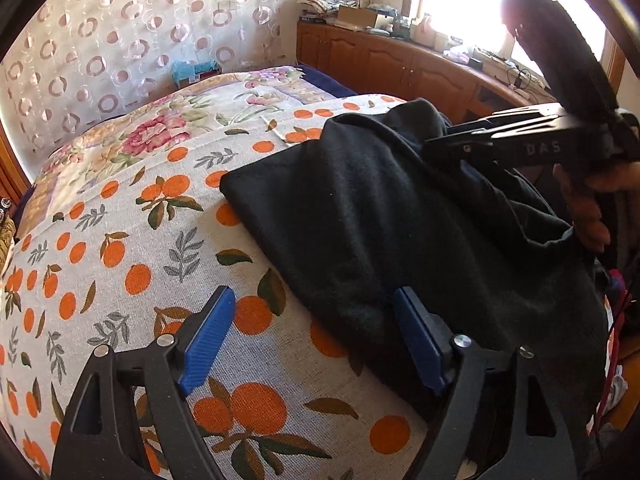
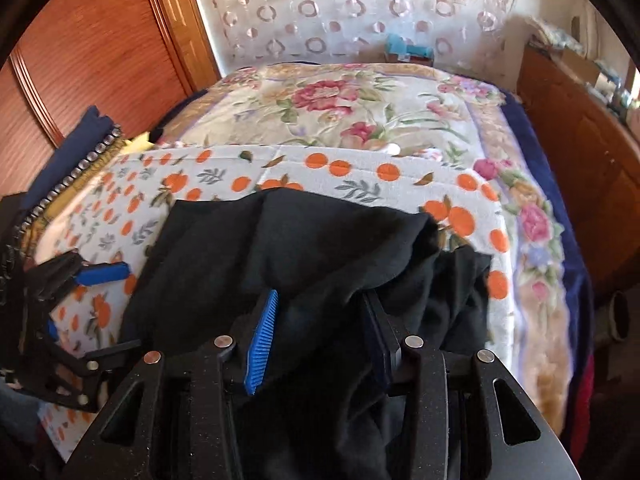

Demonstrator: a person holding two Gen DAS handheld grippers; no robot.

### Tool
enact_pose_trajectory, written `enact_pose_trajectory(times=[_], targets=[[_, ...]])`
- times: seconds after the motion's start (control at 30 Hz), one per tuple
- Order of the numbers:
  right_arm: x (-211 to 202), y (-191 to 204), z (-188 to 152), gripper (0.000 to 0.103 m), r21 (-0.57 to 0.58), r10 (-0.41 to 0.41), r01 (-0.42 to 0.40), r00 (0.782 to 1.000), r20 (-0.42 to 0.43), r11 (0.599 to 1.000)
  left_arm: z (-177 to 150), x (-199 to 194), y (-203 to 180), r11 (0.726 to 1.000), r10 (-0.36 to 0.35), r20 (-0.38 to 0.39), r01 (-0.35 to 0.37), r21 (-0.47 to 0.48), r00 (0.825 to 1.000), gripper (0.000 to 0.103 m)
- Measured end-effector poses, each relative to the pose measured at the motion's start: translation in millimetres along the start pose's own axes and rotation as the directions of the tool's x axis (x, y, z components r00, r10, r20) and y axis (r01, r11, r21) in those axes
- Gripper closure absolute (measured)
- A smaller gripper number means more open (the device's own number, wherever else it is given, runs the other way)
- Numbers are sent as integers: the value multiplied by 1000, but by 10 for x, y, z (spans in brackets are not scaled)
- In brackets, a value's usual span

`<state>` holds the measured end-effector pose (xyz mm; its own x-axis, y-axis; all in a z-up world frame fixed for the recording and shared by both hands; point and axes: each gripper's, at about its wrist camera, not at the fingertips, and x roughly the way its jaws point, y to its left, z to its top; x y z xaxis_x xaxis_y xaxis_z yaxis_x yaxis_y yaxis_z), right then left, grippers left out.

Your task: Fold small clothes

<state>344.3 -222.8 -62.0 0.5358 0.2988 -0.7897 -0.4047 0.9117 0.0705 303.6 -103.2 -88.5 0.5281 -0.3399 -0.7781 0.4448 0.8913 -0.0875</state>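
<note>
A black garment (image 1: 360, 208) lies spread on the orange-print bed cover (image 1: 120, 260), bunched up toward its right side. My left gripper (image 1: 314, 312) stands open over the garment's near-left edge; its right pad (image 1: 416, 332) rests against the cloth and its left pad (image 1: 212, 320) is over bare cover. My right gripper (image 2: 320, 332) is open, with folds of the black garment (image 2: 280, 240) heaped between and over its fingers. From the left wrist view the right gripper (image 1: 432, 146) sits at the garment's far right, held by a hand (image 1: 588, 216). The left gripper (image 2: 78, 300) shows at the left in the right wrist view.
A floral blanket (image 2: 340, 96) covers the bed beyond the orange-print cover (image 2: 240, 176). Folded clothes (image 2: 80, 148) are stacked at the bed's left edge beside a wooden wardrobe door (image 2: 100, 40). A wooden cabinet (image 1: 380, 60) with clutter runs under the window on the right.
</note>
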Motion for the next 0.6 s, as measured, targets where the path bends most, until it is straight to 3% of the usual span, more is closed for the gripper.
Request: enact_pose_trajectory(times=[0.07,0.13,0.17,0.2,0.23,0.3,0.33,0.5,0.53,0.6], targets=[[-29,-26,12,59,-9,-33,33,999,0,999,12,9,16,1000,-1,-1,1,2,1000,20],[-71,-38,66,59,10,-14,14,1000,-8,1000,13,12,18,1000,2,-2,-2,4,1000,20],[-81,-17,87,72,7,8,-8,1000,-4,1000,10,13,13,1000,1,-2,-1,4,1000,20],[-90,7,104,94,-10,46,-46,999,-3,999,7,10,14,1000,0,-1,0,4,1000,20],[-90,36,105,96,-36,55,-56,998,-12,998,12,13,9,1000,1,-1,-1,3,1000,20],[-170,52,112,97,-82,7,-5,1000,14,997,16,18,-4,1000,3,-1,-3,5,1000,20],[-205,2,147,98,-76,-58,59,998,20,995,23,23,-17,1000,4,-1,-4,5,1000,20],[-351,-482,312,97,74,-213,206,972,101,976,17,24,-32,1000,4,-1,-4,5,1000,20],[-338,-537,297,96,99,-220,211,971,92,972,14,23,-36,1000,2,-1,-2,4,1000,20],[-354,-568,183,82,112,-275,265,959,75,958,4,5,-26,1000,-5,-7,5,18,1000,20]])
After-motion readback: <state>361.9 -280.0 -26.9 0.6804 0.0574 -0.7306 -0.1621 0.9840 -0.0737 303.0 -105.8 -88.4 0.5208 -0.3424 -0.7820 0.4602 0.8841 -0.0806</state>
